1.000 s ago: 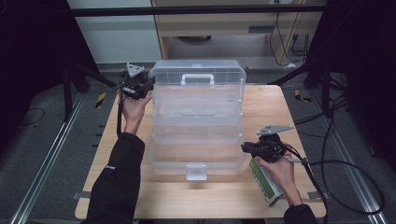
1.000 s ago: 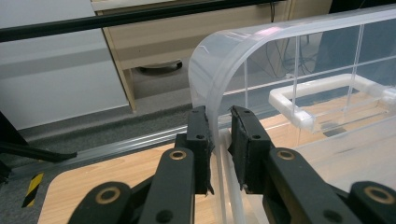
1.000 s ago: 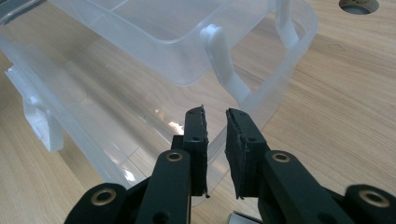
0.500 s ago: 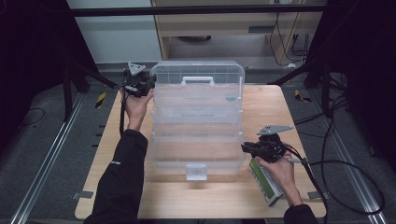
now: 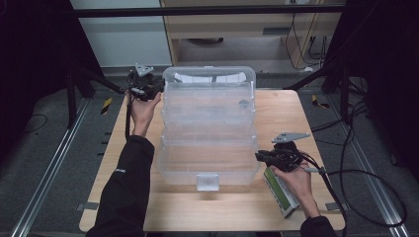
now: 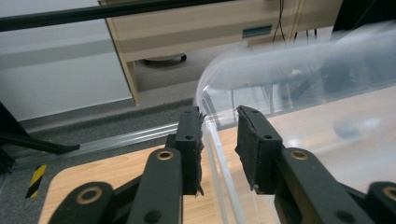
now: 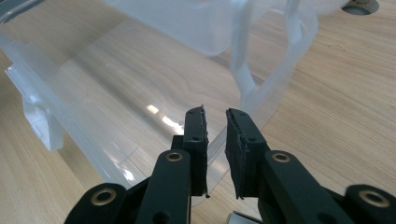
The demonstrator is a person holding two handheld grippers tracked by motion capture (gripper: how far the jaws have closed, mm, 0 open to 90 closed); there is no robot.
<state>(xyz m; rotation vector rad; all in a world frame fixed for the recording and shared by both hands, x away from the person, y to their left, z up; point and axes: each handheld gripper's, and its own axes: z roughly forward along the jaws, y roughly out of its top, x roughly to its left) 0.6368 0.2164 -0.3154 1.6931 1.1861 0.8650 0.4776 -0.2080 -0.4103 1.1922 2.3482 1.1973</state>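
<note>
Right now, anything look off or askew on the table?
Nothing is spilled or broken. The clear plastic box sits square on the table, lid on. The left gripper straddles its far corner rim; its jaws have just been opening.

Lab: black frame rig [image 5: 207,10], floor rails [image 5: 54,163], trailing cables [image 5: 365,173].
</note>
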